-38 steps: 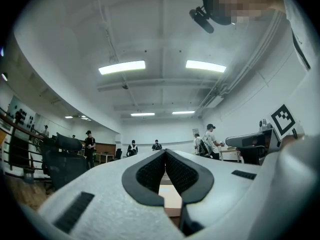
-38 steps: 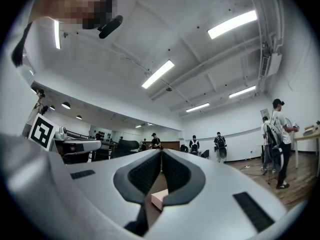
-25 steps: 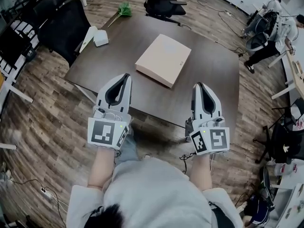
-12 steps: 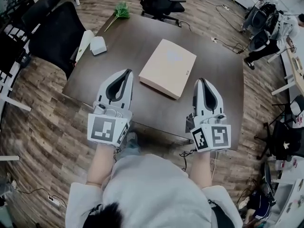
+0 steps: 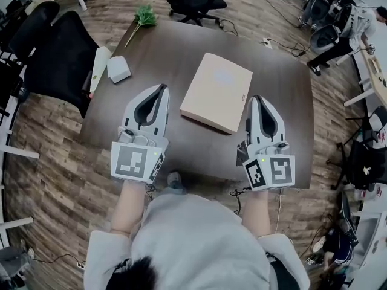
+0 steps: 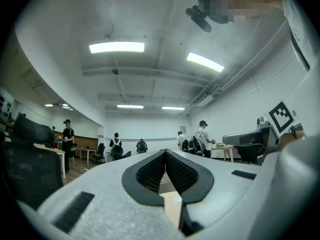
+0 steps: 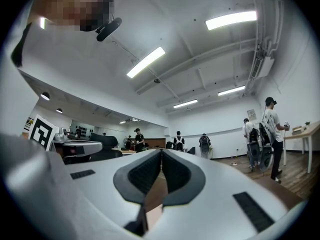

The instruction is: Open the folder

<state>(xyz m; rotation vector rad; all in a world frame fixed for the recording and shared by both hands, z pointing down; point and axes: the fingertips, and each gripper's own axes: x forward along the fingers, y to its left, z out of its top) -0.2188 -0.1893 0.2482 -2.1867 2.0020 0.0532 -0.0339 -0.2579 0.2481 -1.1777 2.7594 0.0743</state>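
Dark table [image 5: 284, 101] on plank flooring [image 5: 42, 156], black office chairs [image 5: 57, 47] around it. Tan folder [image 5: 217, 92] lying flat and closed near the table's middle, slightly skewed.

Just left of the folder's near-left corner: left gripper [image 5: 162, 88], held roughly level above the table, tips pointing away from the body, marker cube toward it. Jaws pressed together at the tips, nothing between the pads, only a slice of the folder glimpsed through the gap behind them in the left gripper view.

Just right of the folder's near-right corner: right gripper [image 5: 257, 98], same pose, parallel to the other, jaws likewise closed tip to tip and empty. No contact with the folder on either side.

Left forearm [image 5: 128, 204] and right forearm [image 5: 257, 213] stretched straight forward out of grey sleeves [image 5: 199, 246], wrists unbent.

Well left of the folder, by the table's edge: small white box [image 5: 118, 69]. Beyond the folder, at the far-left corner: green sprig [image 5: 144, 16].
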